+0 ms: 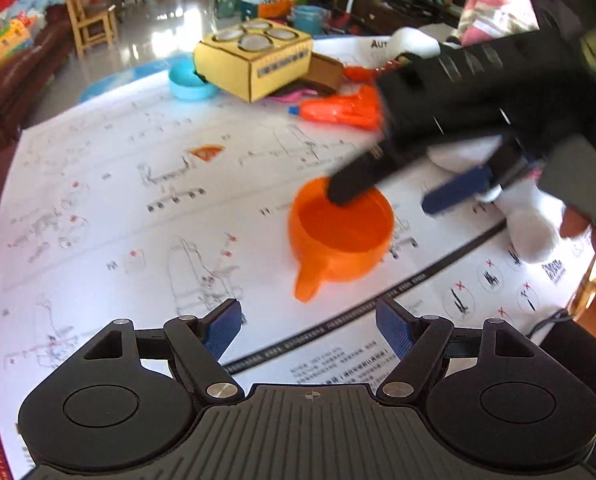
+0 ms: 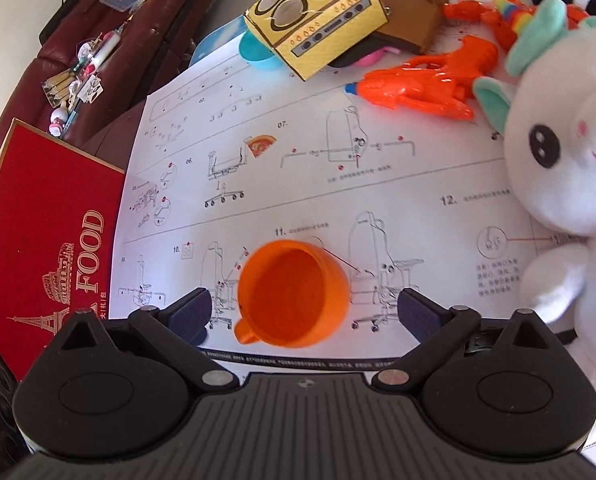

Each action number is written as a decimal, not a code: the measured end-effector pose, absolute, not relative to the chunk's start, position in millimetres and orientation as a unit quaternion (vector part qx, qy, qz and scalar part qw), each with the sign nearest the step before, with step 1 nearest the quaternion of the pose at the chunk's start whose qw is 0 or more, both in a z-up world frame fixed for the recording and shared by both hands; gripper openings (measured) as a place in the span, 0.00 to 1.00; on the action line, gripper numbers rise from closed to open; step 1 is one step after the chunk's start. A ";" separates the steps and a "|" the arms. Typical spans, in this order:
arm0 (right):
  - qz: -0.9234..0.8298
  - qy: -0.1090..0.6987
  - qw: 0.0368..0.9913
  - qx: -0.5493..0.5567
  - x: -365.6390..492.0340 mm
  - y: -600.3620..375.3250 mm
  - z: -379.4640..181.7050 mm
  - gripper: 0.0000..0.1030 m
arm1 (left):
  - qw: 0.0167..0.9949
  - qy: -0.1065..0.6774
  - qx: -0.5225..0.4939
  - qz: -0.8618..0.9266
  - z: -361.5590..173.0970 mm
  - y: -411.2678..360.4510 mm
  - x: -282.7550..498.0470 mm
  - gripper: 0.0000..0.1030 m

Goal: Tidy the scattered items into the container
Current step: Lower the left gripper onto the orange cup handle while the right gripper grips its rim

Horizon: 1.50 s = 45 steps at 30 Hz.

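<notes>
1. The right gripper (image 2: pixel 304 312) stands spread wide, pinching nothing. The small orange plastic cup with a stub handle (image 2: pixel 294 294) sits upright on the white printed instruction sheet (image 2: pixel 378 184), between its two blue-padded fingers but apart from both.
2. In the left wrist view one dark finger appears to reach over the cup's rim. If the pads close from there, they may catch only the thin wall and tip the light cup.
3. The white plush unicorn (image 2: pixel 570 160) sits just to the right of the right gripper; a sideways sweep could drag it.
4. The left gripper (image 1: pixel 310 332) is also spread and empty, near the cup's handle side. The two tools could collide.
5. The red "FOOD" box (image 2: pixel 58 240) lies to the left, probably the container; I cannot tell for certain.
</notes>
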State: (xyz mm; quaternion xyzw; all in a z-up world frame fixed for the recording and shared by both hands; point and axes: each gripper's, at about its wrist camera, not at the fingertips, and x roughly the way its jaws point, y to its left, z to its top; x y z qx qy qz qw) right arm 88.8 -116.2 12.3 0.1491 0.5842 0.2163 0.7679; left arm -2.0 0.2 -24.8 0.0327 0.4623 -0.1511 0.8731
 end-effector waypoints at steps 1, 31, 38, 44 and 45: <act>0.215 0.583 0.769 0.150 87.3 -117.9 11.4 0.93 | 0.875 0.459 0.038 -0.149 -21.2 2.9 -1.6 0.82; 0.180 0.601 0.764 0.151 88.1 -121.6 -8.5 0.75 | 0.860 0.469 0.088 -0.177 -28.3 -26.0 9.6 0.39; 0.182 0.603 0.762 0.148 86.4 -120.4 -10.6 0.74 | 0.855 0.489 0.121 -0.125 -32.0 -38.8 17.0 0.49; 0.182 0.604 0.763 0.142 86.7 -120.5 -10.7 0.74 | 0.847 0.507 0.100 -0.127 -34.4 -41.6 16.7 0.07; 0.182 0.606 0.762 0.140 86.7 -119.8 -11.4 0.74 | 0.847 0.506 0.103 -0.128 -33.6 -43.3 15.7 0.06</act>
